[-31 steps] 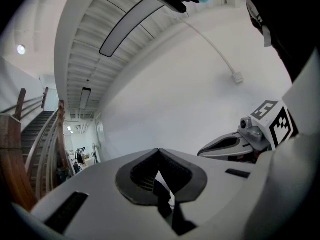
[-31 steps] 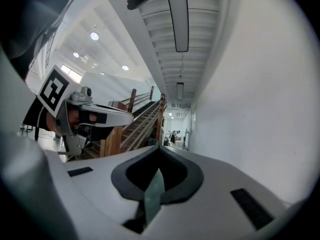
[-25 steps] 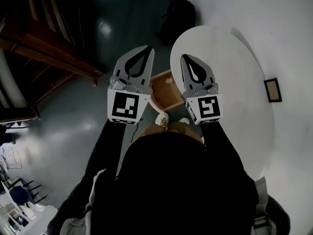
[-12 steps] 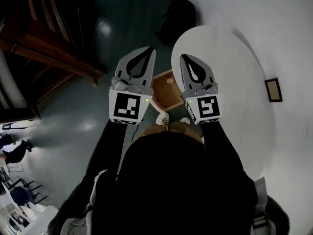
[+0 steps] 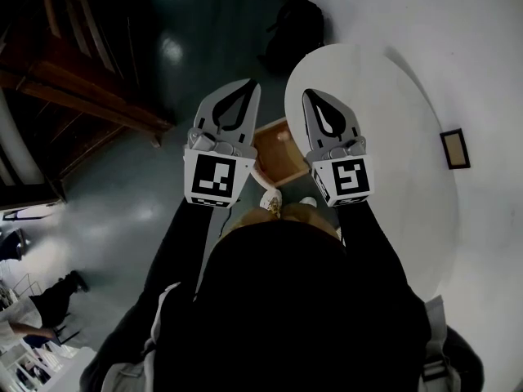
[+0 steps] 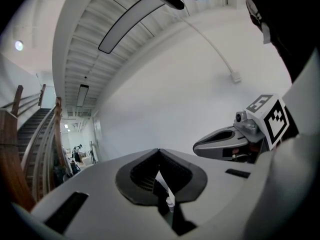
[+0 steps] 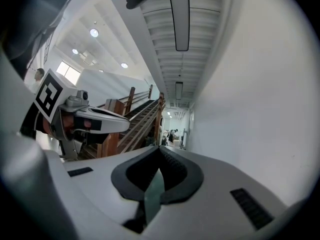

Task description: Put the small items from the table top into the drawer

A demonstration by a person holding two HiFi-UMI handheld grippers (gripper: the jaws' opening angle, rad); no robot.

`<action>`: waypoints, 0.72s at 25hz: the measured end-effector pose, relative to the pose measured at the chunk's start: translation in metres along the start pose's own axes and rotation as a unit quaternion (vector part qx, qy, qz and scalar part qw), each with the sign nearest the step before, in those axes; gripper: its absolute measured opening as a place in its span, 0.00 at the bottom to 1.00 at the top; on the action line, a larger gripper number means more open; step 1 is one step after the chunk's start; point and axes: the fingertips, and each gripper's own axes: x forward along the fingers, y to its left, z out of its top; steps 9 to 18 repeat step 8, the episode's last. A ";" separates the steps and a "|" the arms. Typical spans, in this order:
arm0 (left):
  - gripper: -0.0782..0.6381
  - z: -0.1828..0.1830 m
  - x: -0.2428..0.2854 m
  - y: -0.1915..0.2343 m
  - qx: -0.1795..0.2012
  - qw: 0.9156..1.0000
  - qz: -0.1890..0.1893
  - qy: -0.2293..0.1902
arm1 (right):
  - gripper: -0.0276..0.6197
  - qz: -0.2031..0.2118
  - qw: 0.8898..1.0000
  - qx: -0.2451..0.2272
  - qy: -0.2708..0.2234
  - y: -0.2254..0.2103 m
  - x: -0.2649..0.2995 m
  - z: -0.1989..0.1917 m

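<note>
Holding both tools level above the open drawer [image 5: 276, 152], the person had the left claw [image 5: 242, 88] and the right claw [image 5: 315, 98] closed, each pair of jaws meeting at the tip with nothing between them. The drawer sat below the near rim of the round white table [image 5: 392, 96], with a pale bit [image 5: 283, 135] lying inside it. The only loose thing near the table was a dark square [image 5: 455, 149] at its far right rim, well apart from both claws; whether it lay on the top or beyond it could not be told. The main risk, as I judged it, was reaching for that square with the jaws closed: they would shove it, not grasp it, and so close to the rim it could slide off the table. A long carry back across the table could also loosen a shallow grip. Releasing from this height might let a piece bounce off the drawer's wall onto the floor.
</note>
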 end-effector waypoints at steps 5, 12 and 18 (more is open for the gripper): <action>0.13 -0.002 0.000 -0.001 0.001 1.000 -0.005 0.000 | 0.08 -0.007 1.000 0.003 0.001 -0.001 0.000 0.001; 0.13 -0.003 -0.003 0.000 0.002 1.000 -0.007 0.000 | 0.08 -0.010 1.000 0.003 -0.001 0.000 0.000 0.003; 0.13 -0.003 -0.003 0.000 0.002 1.000 -0.007 0.000 | 0.08 -0.010 1.000 0.003 -0.001 0.000 0.000 0.003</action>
